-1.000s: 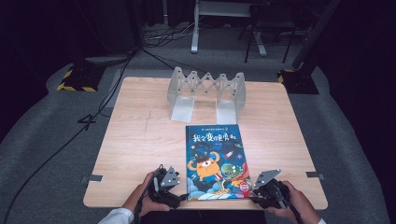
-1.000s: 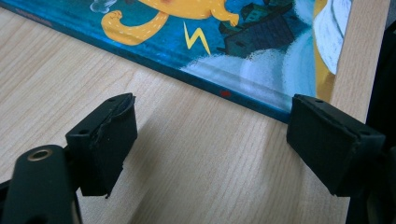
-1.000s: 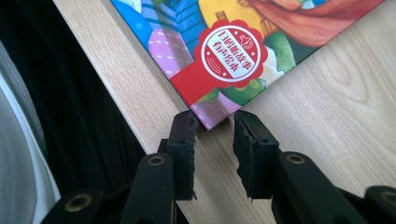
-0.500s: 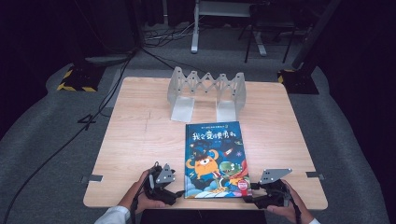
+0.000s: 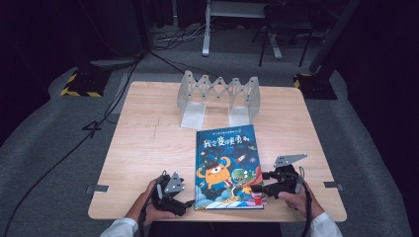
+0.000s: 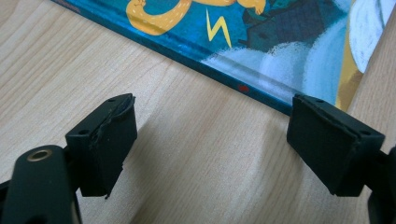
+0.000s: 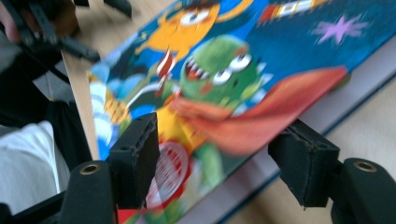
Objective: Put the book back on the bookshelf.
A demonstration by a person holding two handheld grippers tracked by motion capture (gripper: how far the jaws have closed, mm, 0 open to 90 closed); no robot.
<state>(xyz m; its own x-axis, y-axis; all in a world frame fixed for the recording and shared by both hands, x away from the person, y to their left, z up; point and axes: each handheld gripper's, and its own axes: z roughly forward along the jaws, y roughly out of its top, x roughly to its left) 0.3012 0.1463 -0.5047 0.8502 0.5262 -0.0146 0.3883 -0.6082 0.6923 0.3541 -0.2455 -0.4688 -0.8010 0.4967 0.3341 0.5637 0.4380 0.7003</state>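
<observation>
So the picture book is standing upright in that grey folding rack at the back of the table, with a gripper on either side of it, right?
Not quite: the picture book lies flat on the table, in front of the grey folding rack, as the high view shows. The left gripper and right gripper do flank it.

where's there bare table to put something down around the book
The widest bare patch is the left half of the table, bordered by the book, the folding rack behind and the left gripper in front. A narrower strip runs right of the book, behind the right gripper. The near edge is crowded by both hands.
</observation>
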